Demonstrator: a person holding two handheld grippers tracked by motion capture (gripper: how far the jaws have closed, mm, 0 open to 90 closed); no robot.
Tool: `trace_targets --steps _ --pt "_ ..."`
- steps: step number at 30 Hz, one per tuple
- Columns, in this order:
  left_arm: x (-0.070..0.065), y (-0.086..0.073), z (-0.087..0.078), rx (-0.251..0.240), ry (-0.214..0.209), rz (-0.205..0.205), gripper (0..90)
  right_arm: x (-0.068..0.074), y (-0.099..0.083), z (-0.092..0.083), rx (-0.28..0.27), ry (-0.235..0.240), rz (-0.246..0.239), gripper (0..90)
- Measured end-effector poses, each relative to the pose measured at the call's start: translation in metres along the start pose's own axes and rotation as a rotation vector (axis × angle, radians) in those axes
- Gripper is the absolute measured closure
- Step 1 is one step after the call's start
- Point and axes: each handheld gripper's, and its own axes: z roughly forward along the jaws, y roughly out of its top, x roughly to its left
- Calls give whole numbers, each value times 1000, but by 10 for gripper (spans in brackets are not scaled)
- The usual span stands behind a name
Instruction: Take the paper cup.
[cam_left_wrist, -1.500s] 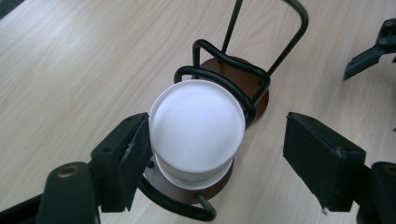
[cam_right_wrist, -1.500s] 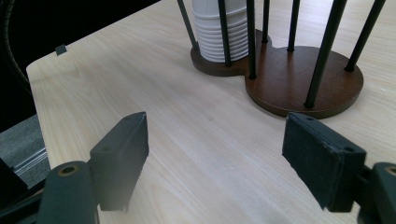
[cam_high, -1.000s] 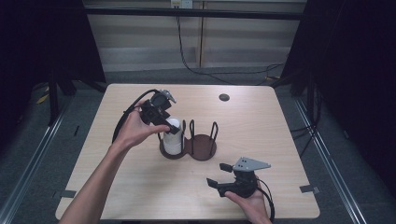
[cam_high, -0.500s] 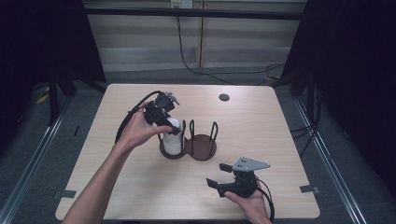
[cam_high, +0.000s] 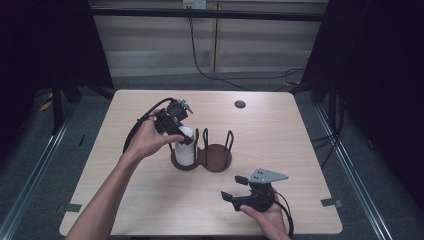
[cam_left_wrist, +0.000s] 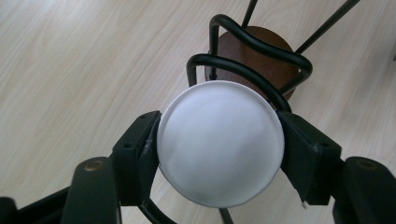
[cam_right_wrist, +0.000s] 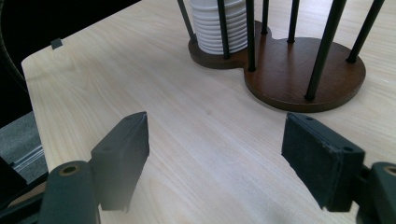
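Observation:
A stack of white cups (cam_high: 184, 151) stands upside down in the left ring of a dark wooden two-ring wire holder (cam_high: 216, 161) at mid-table. My left gripper (cam_high: 181, 136) reaches down onto the stack's top. In the left gripper view its jaws have just been closing, and both pads now press the sides of the top white cup (cam_left_wrist: 219, 149), with the holder's empty ring (cam_left_wrist: 261, 51) beyond. My right gripper (cam_high: 233, 190) rests near the table's front right, open with nothing between its jaws (cam_right_wrist: 215, 135). It faces the holder base (cam_right_wrist: 299, 74) and the ribbed cup stack (cam_right_wrist: 219, 23).
A small dark round disc (cam_high: 240, 104) lies near the table's far edge. The left gripper's cable (cam_high: 137, 127) loops over the table's left half. Bare light wood (cam_high: 280, 135) surrounds the holder, and black curtains stand on both sides.
The left gripper's jaws have drawn in against the top cup of the stack. Both hands stay where they were.

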Motion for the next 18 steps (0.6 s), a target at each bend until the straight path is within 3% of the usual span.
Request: trace_targets --steps 18 --pt "0 2 -9 -10 -9 -9 363 -1 0 0 0 -1 8 233"
